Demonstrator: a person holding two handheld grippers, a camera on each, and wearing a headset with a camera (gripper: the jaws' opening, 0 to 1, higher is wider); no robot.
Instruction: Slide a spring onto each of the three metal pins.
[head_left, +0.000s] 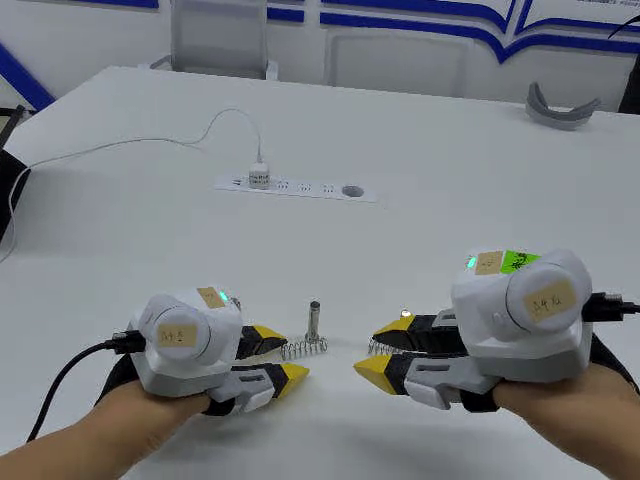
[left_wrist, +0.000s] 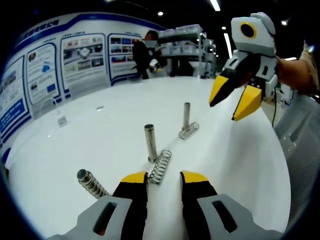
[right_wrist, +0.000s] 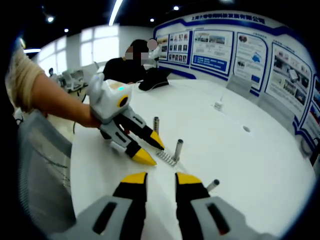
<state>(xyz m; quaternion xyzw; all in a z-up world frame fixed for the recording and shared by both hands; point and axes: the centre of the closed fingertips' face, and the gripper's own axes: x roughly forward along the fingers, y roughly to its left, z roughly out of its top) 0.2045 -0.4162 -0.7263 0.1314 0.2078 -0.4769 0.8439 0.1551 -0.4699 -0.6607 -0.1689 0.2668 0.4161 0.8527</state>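
The left gripper and right gripper, each parted and empty, flank an upright metal pin; its spring lies alongside, likely next for pickup.

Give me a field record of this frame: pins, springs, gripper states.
pins: three; near pin, middle pin, far pin
loaded: near pin appears to carry a coiled spring
loose: middle spring lying at the middle pin's base; far spring lying at the far pin's base
left gripper: open, empty, fingers pointing at the middle spring
right gripper: open, empty
surface: white table, power strip
progress: apparently one of three done
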